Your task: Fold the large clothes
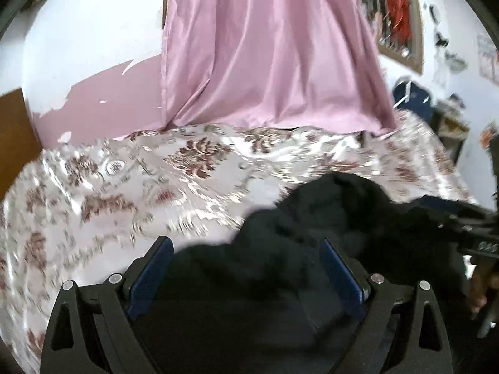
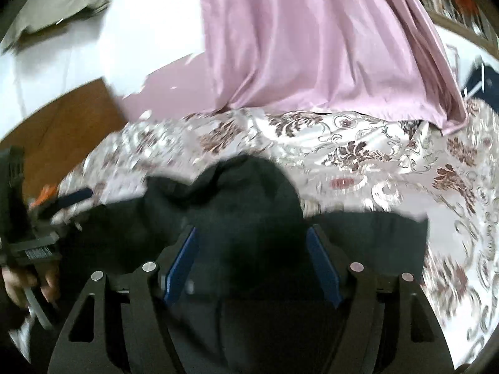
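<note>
On the bed [image 1: 93, 193], the black garment [image 1: 312, 233] lies bunched directly beneath both grippers; left gripper [image 1: 248, 268] and right gripper [image 2: 252, 261] fingers stand wide, gripping nothing, equally near.

Both grippers, left gripper [image 1: 248, 258] and right gripper [image 2: 252, 251], have black frames, blue finger pads and 4 silver screws.

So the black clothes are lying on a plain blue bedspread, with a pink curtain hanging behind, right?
Not quite: the bedspread is white with reddish-brown flowers, not plain blue. The left wrist view shows it. The black clothes do lie on it, with the pink curtain behind.
</note>
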Tool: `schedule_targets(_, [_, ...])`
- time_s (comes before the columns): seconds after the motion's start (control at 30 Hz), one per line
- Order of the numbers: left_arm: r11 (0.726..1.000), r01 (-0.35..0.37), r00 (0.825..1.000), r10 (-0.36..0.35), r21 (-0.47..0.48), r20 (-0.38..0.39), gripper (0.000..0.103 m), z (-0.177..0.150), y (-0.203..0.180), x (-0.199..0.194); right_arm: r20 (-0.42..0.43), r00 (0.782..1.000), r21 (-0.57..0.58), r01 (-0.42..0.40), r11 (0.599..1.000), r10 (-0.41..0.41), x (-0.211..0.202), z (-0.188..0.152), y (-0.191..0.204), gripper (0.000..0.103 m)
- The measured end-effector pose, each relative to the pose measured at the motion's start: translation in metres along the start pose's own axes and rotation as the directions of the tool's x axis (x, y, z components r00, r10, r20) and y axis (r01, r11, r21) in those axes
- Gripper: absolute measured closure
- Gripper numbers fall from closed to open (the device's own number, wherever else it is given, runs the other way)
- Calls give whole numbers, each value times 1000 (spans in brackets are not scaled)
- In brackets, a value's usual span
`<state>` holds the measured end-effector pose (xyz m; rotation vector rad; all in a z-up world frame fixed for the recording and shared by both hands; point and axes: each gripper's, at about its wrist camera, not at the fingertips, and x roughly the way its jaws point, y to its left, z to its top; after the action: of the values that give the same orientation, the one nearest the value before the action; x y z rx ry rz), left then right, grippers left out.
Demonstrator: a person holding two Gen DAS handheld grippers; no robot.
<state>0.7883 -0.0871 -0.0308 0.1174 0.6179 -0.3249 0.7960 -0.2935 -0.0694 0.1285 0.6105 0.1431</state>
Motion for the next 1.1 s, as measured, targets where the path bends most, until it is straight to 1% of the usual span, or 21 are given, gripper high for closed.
schedule_targets(0.07, [1000, -18, 998, 17, -12, -56, 9, 10, 2, 24, -34, 999, 24, 14, 1000, -14, 26, 19, 1, 37])
schedule_targets(0.13, [998, 6, 992, -13, -56, -124, 10, 13, 7, 47, -73, 997, 52, 23, 998, -20, 51, 32, -1, 37])
schedule_targets(0.17, [997, 12, 988, -22, -71, -152, 10, 12, 9, 56, -95, 995, 67, 29, 997, -23, 66, 33, 1, 37])
schedule_targets(0.23, [997, 23, 986, -36, -75, -165, 20, 7, 9, 63, -135, 990, 85, 47, 995, -35, 85, 35, -1, 38])
schedule_targets(0.27, [995, 57, 986, -69, -82, -155, 41, 6, 9, 64, -144, 989, 84, 58, 995, -45, 91, 32, -2, 42])
schedule_targets(0.3, [992, 82, 984, -96, -94, -151, 67, 3, 9, 64, -149, 987, 81, 69, 994, -56, 94, 29, -2, 60])
schedule_targets(0.33, [984, 118, 979, -138, -132, -152, 79, 2, 12, 66, -150, 986, 78, 80, 994, -67, 94, 28, -1, 70])
schedule_targets(0.37, [975, 129, 976, -157, -181, -150, 84, 2, 15, 67, -141, 985, 69, 106, 992, -96, 97, 26, 1, 90])
schedule_targets(0.4, [969, 135, 977, -165, -207, -137, 89, 0, 17, 64, -130, 986, 66, 116, 991, -107, 96, 26, 1, 92])
schedule_targets(0.43, [960, 149, 977, -181, -238, -116, 91, -3, 21, 60, -109, 989, 72, 108, 991, -100, 91, 23, 0, 93])
schedule_targets(0.53, [945, 158, 978, -189, -286, -83, 94, -12, 32, 43, -42, 996, 74, 84, 994, -81, 67, 13, -3, 95])
schedule_targets(0.6, [924, 192, 975, -218, -330, -44, 96, -21, 45, 25, -3, 997, 65, 75, 995, -75, 49, 7, -8, 96])
schedule_targets(0.63, [919, 202, 973, -227, -340, -35, 96, -27, 51, 18, 17, 998, 63, 59, 996, -60, 38, 2, -10, 97])
schedule_targets(0.73, [914, 214, 969, -244, -344, -46, 96, -45, 63, 6, 44, 998, 26, 34, 999, -35, 10, -15, -14, 97])
schedule_targets(0.8, [918, 215, 965, -252, -332, -70, 97, -58, 63, 6, 24, 999, -24, 25, 999, -24, 2, -28, -12, 97])
schedule_targets(0.9, [925, 193, 963, -243, -326, -120, 97, -80, 59, 13, -28, 997, -136, 69, 988, -73, 6, -51, -2, 97])
schedule_targets(0.97, [940, 165, 962, -221, -299, -162, 97, -95, 52, 22, -79, 992, -155, 82, 985, -95, 18, -66, -3, 97])
schedule_targets(1.03, [953, 144, 966, -194, -265, -173, 97, -98, 46, 23, -128, 986, -158, 89, 983, -110, 33, -80, -8, 97])
schedule_targets(1.1, [962, 125, 968, -171, -244, -181, 96, -97, 43, 24, -137, 982, -183, 107, 977, -133, 41, -87, -7, 97])
